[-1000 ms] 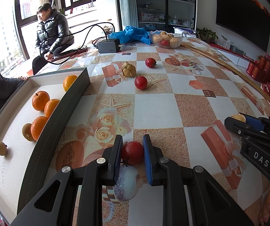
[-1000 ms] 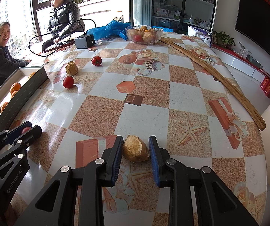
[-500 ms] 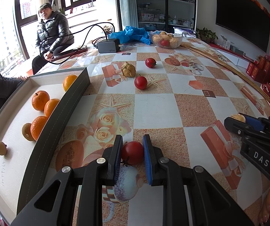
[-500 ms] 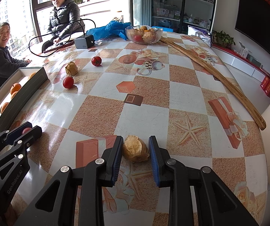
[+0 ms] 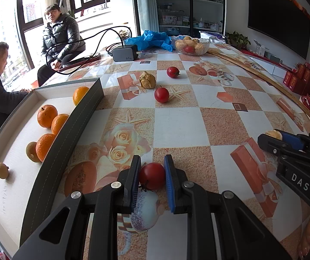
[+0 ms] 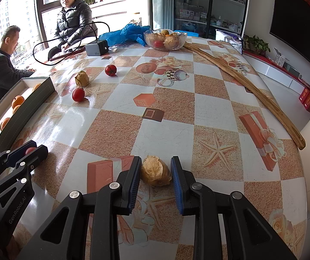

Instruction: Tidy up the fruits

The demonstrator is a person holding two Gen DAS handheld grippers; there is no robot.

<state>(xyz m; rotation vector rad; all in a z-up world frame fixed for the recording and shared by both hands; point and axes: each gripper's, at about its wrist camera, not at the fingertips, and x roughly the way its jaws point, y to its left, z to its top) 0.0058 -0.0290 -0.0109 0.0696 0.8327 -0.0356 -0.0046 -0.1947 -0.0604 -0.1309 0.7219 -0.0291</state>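
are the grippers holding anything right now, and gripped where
Yes, both. The left gripper pinches a red tomato across its sides. The right gripper clamps a papery husked fruit by its two sides. Both fruits sit low at the tablecloth.

Left gripper [image 5: 151, 176] pinches a tomato [image 5: 152, 176]; right gripper [image 6: 156, 171] clamps a papery husked fruit [image 6: 156, 171]; both tilt downward.

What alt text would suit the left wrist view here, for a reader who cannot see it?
The left gripper is shut on a red tomato just above a patterned tablecloth. To its left a grey-walled tray holds oranges; two more tomatoes and a papery husked fruit lie farther off, and the right gripper shows at the right edge.
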